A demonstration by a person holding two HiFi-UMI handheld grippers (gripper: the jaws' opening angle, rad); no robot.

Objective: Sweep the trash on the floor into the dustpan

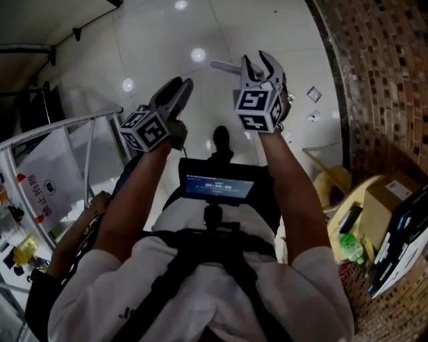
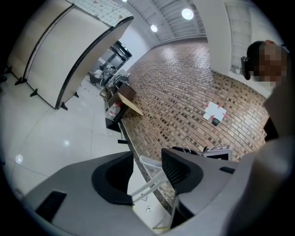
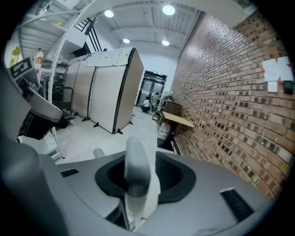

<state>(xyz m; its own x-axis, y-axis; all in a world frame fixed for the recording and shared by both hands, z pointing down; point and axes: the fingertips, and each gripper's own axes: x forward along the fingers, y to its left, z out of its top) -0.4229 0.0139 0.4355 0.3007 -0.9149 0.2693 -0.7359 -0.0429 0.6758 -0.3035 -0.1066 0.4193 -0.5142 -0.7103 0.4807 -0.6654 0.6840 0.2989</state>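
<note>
Right gripper (image 1: pixel 262 67) clamps a grey rounded handle (image 3: pixel 136 161), left gripper (image 1: pixel 179 90) stands parted with thin white bars (image 2: pixel 150 184) showing in its gap, and trash scraps (image 1: pixel 314 94) lie on the floor (image 1: pixel 167 47) at the right gripper's 4 o'clock.

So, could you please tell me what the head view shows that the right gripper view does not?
Only the head view shows the person's chest screen, the trash and a box. Only the right gripper view shows the partitions and the ceiling lights. Both show the grey handle in the right tongs, the left tongs and the brick wall.
</note>
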